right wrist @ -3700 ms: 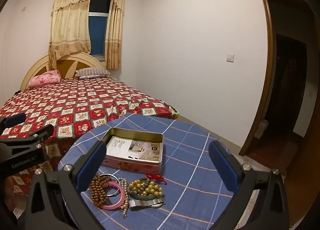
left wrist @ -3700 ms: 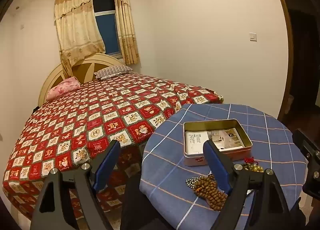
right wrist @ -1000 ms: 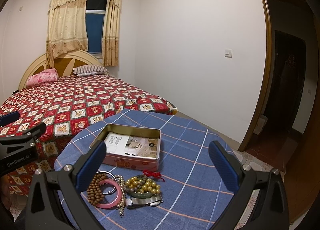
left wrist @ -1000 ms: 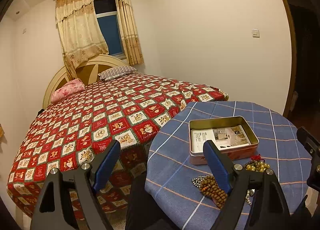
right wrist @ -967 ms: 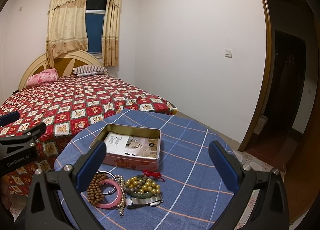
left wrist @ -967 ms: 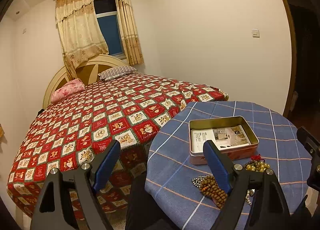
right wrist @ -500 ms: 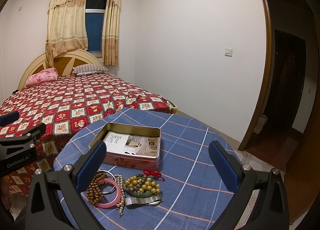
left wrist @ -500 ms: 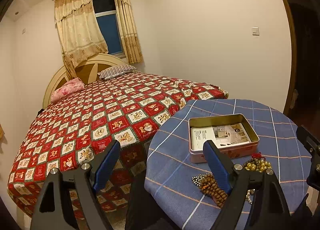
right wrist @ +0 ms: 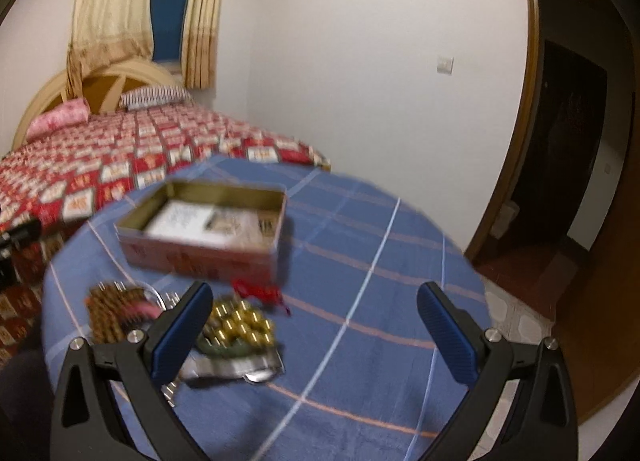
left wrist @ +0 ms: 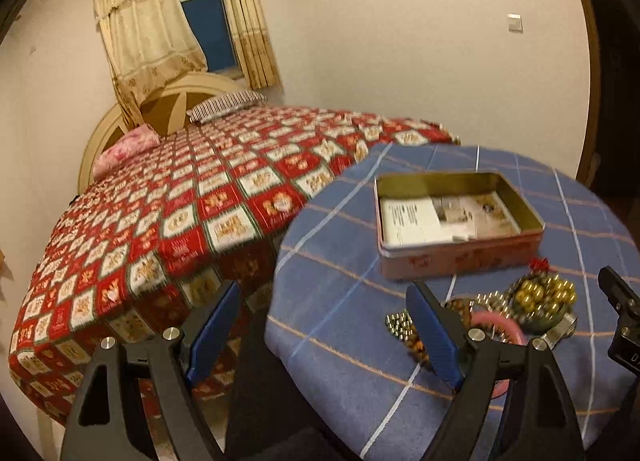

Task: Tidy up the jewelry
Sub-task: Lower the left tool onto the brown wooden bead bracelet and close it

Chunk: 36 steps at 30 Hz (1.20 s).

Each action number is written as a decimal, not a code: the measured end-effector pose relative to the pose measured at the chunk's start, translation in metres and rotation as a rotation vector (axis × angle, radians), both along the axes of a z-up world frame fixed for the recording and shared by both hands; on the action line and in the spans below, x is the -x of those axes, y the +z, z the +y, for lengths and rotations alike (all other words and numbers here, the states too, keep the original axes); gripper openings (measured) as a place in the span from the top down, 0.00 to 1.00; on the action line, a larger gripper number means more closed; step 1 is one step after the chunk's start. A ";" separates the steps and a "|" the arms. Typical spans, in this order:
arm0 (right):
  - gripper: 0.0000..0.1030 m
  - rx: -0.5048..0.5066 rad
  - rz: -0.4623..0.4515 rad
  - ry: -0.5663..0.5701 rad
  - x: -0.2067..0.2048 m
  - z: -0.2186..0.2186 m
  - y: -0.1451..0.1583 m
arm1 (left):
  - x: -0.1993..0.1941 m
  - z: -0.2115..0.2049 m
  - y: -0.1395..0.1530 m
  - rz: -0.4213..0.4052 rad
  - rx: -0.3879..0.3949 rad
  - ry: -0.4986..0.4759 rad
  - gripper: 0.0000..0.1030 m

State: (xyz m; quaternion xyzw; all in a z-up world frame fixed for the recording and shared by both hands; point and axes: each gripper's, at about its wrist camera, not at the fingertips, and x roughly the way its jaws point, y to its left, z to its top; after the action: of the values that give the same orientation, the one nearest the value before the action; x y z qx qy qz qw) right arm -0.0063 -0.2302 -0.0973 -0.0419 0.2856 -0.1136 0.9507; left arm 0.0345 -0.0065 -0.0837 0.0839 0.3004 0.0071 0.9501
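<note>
An open pink tin (left wrist: 460,257) (right wrist: 200,255) with papers inside sits on the round blue checked table (left wrist: 340,301) (right wrist: 380,281). In front of it lies a heap of jewelry: gold beads (left wrist: 544,295) (right wrist: 240,327) with a red tassel (right wrist: 260,295), a pink bangle (left wrist: 500,323), brown wooden beads (right wrist: 108,317) and a metal watch band (right wrist: 236,369). My left gripper (left wrist: 326,329) hovers open at the table's left edge, its right finger over the beads. My right gripper (right wrist: 316,333) is open above the table, its left finger over the gold beads.
A bed (left wrist: 180,221) with a red patterned cover stands left of and behind the table. A dark doorway (right wrist: 560,141) opens at the right. Part of the right gripper (left wrist: 622,317) shows at the left wrist view's right edge.
Both grippers have moved forward and down toward the table; the tin and jewelry look larger and the right wrist view is blurred. Both stay open.
</note>
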 end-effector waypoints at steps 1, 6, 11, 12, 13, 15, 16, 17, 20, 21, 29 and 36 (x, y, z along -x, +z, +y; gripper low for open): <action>0.00 -0.009 0.010 0.000 0.000 -0.002 -0.003 | -0.003 -0.003 -0.006 0.014 0.007 -0.003 0.18; 0.00 -0.045 0.032 0.004 -0.003 -0.008 -0.012 | -0.004 -0.026 -0.021 0.036 -0.010 -0.045 0.18; 0.00 -0.062 0.044 0.012 -0.006 -0.011 -0.016 | -0.008 -0.043 -0.039 0.097 -0.027 -0.082 0.18; 0.00 -0.063 0.045 0.013 -0.005 -0.011 -0.016 | -0.010 -0.045 -0.042 0.108 -0.026 -0.087 0.18; 0.00 -0.062 0.045 0.014 -0.005 -0.011 -0.016 | -0.011 -0.047 -0.045 0.116 -0.028 -0.093 0.18; 0.00 -0.058 0.047 0.016 -0.007 -0.010 -0.017 | -0.012 -0.050 -0.049 0.109 -0.032 -0.101 0.18; 0.00 -0.053 0.049 0.019 -0.007 -0.009 -0.017 | -0.013 -0.050 -0.050 0.104 -0.032 -0.103 0.18; 0.00 -0.048 0.049 0.021 -0.009 -0.008 -0.018 | -0.013 -0.050 -0.051 0.109 -0.021 -0.109 0.18; 0.00 -0.040 0.053 0.022 -0.009 -0.006 -0.018 | -0.014 -0.047 -0.050 0.132 0.052 -0.170 0.47; 0.00 -0.040 0.054 0.021 -0.011 -0.006 -0.019 | -0.013 -0.047 -0.050 0.143 0.076 -0.200 0.62; 0.00 -0.036 0.062 0.019 -0.013 -0.005 -0.021 | -0.006 -0.052 -0.045 0.151 0.121 -0.299 0.96; 0.00 -0.042 0.062 0.016 -0.014 -0.006 -0.022 | 0.003 -0.040 -0.021 0.071 0.148 -0.307 1.00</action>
State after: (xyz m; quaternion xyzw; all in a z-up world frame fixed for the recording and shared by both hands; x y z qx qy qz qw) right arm 0.0081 -0.2363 -0.1190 -0.0277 0.3171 -0.0985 0.9428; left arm 0.0320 -0.0469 -0.1043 0.0586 0.3171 -0.1632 0.9324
